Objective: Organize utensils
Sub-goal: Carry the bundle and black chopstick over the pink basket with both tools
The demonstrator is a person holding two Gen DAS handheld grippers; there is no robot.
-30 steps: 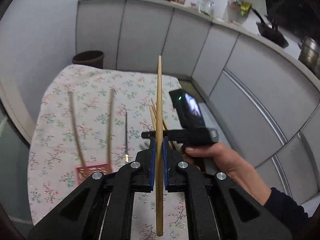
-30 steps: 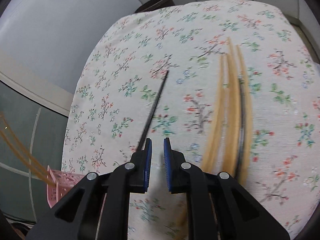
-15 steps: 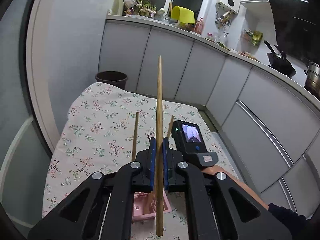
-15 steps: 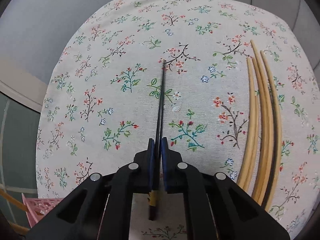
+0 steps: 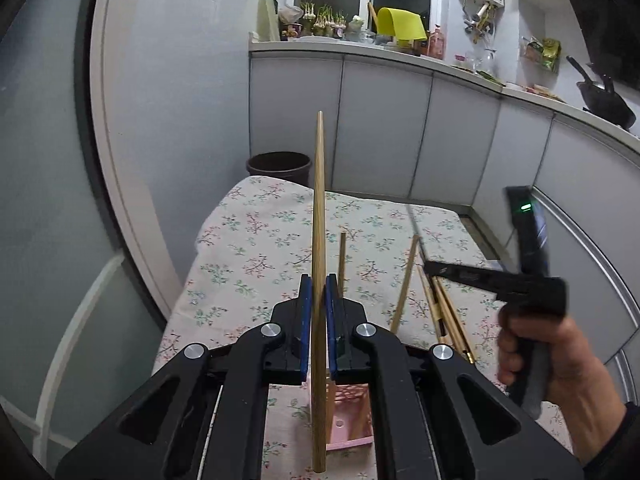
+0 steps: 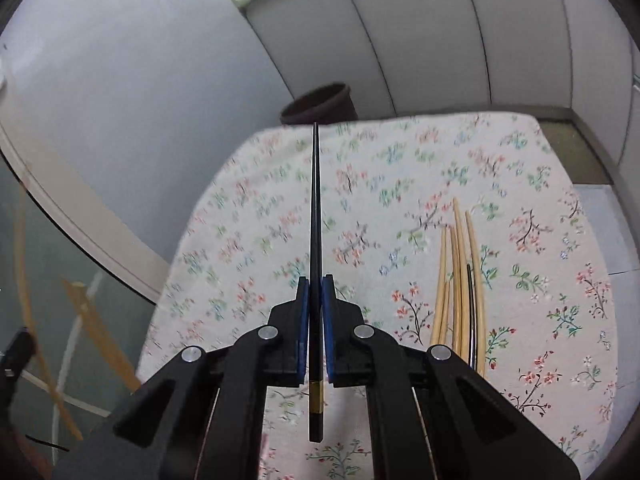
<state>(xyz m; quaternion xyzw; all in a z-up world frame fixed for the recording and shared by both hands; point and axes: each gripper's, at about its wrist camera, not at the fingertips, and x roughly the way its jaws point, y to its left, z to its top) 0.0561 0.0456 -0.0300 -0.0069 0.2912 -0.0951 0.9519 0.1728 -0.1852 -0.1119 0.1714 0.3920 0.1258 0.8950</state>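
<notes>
Wooden and pale, a single chopstick point(image 5: 319, 240) stands upright between the blue fingers point(image 5: 305, 320) of the left gripper point(image 5: 317, 300), which are closed tight on its shaft. Below it on the flowered surface point(image 5: 260, 248) sits a pink basket point(image 5: 348, 416) with two more wooden chopsticks point(image 5: 404, 280) leaning out of it. To the right, a hand point(image 5: 556, 356) grips the handle of the right gripper point(image 6: 316, 300), whose fingers have just been closing and now pinch a black chopstick point(image 6: 315, 220) with a gold band, lifted clear of the cloth. A loose bundle of wooden chopsticks point(image 6: 456, 280) with one dark one among them lies on the surface to the right. A brown bin point(image 6: 320, 106) stands beyond the far edge.
</notes>
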